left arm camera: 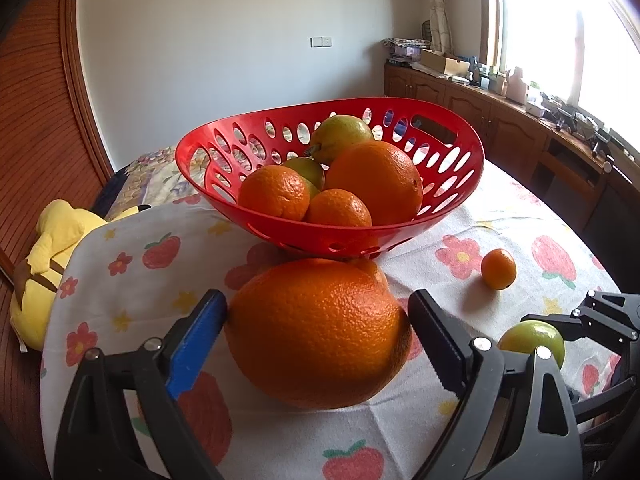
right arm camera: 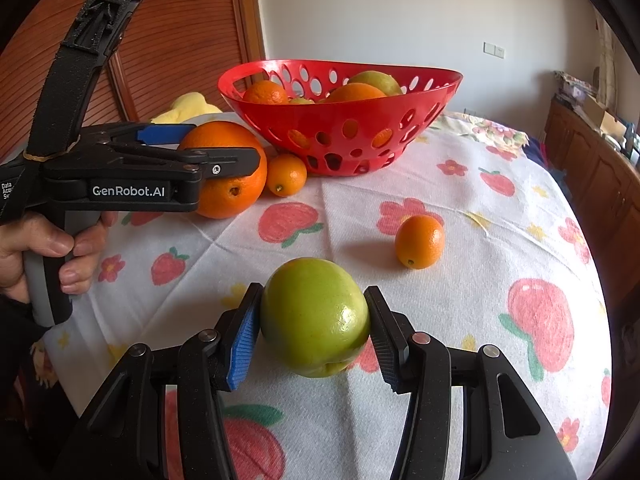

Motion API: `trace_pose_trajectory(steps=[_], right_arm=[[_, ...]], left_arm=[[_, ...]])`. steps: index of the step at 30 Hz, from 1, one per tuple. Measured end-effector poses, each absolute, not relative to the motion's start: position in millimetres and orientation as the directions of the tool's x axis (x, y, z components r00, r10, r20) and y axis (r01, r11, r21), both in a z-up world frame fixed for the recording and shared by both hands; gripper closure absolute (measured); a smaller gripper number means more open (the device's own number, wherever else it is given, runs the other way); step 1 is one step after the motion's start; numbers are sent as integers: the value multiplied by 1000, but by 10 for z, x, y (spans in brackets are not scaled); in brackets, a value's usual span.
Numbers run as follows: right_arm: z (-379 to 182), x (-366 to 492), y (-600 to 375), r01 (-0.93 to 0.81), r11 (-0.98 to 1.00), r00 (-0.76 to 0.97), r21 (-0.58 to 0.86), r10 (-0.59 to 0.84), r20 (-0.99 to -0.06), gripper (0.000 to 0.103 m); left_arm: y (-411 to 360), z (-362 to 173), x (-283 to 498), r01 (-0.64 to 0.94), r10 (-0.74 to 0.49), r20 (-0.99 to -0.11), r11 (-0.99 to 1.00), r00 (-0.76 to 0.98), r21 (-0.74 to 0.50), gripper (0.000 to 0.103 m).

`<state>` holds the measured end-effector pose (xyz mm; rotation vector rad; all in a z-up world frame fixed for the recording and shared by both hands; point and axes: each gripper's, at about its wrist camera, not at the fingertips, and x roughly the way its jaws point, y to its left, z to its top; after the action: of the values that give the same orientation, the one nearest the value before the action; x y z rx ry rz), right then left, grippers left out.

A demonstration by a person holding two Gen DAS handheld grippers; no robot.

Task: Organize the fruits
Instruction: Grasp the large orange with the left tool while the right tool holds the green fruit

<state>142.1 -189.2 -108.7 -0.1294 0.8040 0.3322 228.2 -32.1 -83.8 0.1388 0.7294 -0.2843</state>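
Two tools at work: left tool (left arm camera: 316, 312) straddling large orange (left arm camera: 318, 334) on the desk (left arm camera: 500, 216), pads apparently touching; right tool (right arm camera: 314, 320) clenched on green apple (right arm camera: 314, 322). Red basket (left arm camera: 224, 142) behind.

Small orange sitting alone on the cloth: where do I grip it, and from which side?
Grip the lone small orange across its narrower middle, coming from above: it's oval, tilted on the tablecloth, with open cloth all round.

Pale wall (left arm camera: 240, 40), ribbed wooden panelling (left arm camera: 36, 120), sunlit window (left arm camera: 560, 28), cluttered wooden cabinets (left arm camera: 480, 112) beneath.
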Motion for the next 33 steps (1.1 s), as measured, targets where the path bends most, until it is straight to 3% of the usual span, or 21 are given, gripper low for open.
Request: trace_pose_trajectory(steps=[18,33], right_arm=[[-1082,1408,-1907,-341,940,644,20,249,-724,51],[-1094,1414,-1906,-340,940,644,16,245,-725,51]], left_arm=[[-165,-785,2051,345,-247,-676,939,694,12,16],[-257,-877,2163,352,-253,-675,936,693,10,8]])
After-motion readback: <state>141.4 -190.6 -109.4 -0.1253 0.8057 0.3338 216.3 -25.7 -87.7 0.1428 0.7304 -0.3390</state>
